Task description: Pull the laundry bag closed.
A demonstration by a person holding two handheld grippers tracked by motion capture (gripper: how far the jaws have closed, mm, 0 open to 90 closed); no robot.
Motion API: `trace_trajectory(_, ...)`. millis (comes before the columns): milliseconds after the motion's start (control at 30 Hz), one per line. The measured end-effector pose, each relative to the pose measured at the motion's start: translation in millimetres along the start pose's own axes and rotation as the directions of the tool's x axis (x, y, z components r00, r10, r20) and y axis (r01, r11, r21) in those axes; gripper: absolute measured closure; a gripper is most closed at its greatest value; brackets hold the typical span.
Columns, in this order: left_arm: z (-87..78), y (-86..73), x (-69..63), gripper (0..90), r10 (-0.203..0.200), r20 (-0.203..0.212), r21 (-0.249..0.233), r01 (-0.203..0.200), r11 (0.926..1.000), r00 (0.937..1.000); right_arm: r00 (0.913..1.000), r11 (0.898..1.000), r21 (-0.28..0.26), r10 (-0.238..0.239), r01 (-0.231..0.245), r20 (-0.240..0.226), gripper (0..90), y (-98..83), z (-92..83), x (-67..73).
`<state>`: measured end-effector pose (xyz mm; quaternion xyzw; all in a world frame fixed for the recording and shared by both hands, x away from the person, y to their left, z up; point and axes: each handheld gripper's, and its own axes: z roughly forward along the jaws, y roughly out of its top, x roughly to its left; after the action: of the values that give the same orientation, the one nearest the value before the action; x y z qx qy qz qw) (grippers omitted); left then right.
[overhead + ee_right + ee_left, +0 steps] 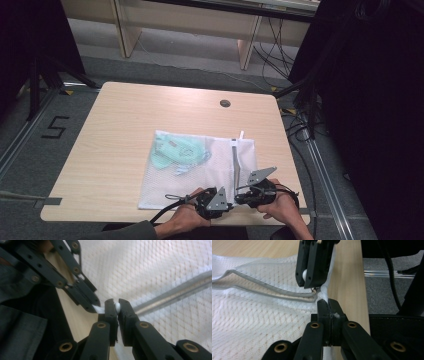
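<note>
A white mesh laundry bag [200, 175] lies flat on the wooden table [125, 125], with a pale green garment [175, 152] inside it. A grey zipper [235, 160] runs along its right side toward the near edge. At the bag's near corner the two grippers meet tip to tip. My left gripper [328, 302] is shut on a pinch of the bag's white fabric [323, 291] beside the zipper's end. My right gripper [117, 305] is shut on a small white zipper pull [117, 306]. In the high view the left gripper [226, 204] and the right gripper [238, 199] sit side by side.
A round cable hole [225, 103] sits at the table's far edge. The near table edge [150, 220] is just below the hands. Black cables [300, 130] and dark stands run along the right side, and a floor marking "5" [54, 127] lies at the left.
</note>
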<state>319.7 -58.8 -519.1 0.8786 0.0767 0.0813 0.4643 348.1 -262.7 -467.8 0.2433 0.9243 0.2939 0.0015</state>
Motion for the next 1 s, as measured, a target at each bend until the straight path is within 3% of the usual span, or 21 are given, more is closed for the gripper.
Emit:
trace_trajectory(67,-0.4,0.9,-0.7,89.2,0.041,0.011,0.013,-0.041,0.9991,0.9991,1.0000,1.000,0.023,0.005,-0.005,-0.004,86.5,-1.2,2.4,-2.1)
trace_trajectory(133,0.3,0.6,-3.4,89.2,0.012,0.018,0.006,-0.012,0.9999,0.9998,0.9999,0.999,0.043,-0.009,0.008,0.014,86.5,-2.1,5.3,-4.3)
trace_trajectory(233,0.3,1.1,-1.5,89.1,0.026,0.015,0.007,-0.026,0.9996,0.9995,0.9999,0.999,0.048,-0.011,0.010,0.007,86.5,-2.0,6.6,-6.1)
trace_trajectory(267,0.1,0.9,-1.9,89.1,0.002,0.021,0.014,-0.003,0.9999,0.9998,0.9999,0.999,0.051,-0.014,0.013,0.007,86.5,-1.4,6.6,-6.2)
trace_trajectory(1000,-0.7,0.2,3.5,89.0,-0.041,0.021,0.025,0.040,0.9989,0.9990,0.9996,0.998,0.051,-0.028,0.028,0.004,86.5,9.1,13.1,-12.5)
